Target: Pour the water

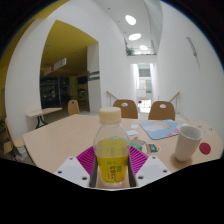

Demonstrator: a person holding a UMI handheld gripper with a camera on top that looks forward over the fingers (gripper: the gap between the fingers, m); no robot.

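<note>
A bottle (111, 150) with a white cap and yellow label is seen upright between the two fingers of the gripper (111, 168), at 6 o'clock in the view. The magenta pads (86, 157) appear pressed against both sides of the bottle, so the gripper is judged to be closed narrowly around it, holding it. Whether the base is resting on the table (70, 135) or just lifted cannot be told.

A white cup (188, 141) is observed on the table at about 3 o'clock from the bottle, well apart from it, with a red lid-like disc (205, 148) just beside it. A blue sheet (160, 128) lies at about 1 o'clock, beyond the fingers. Two chairs (126, 107) are noted at the far edge.

Step in hand: the grasp is judged complete and the carry not yet made. The cap appears to be on; this should be checked before pouring. Next move: the bottle is to be carried toward 3 o'clock, brought above the cup, then tilted slowly with the mouth kept over the rim.
</note>
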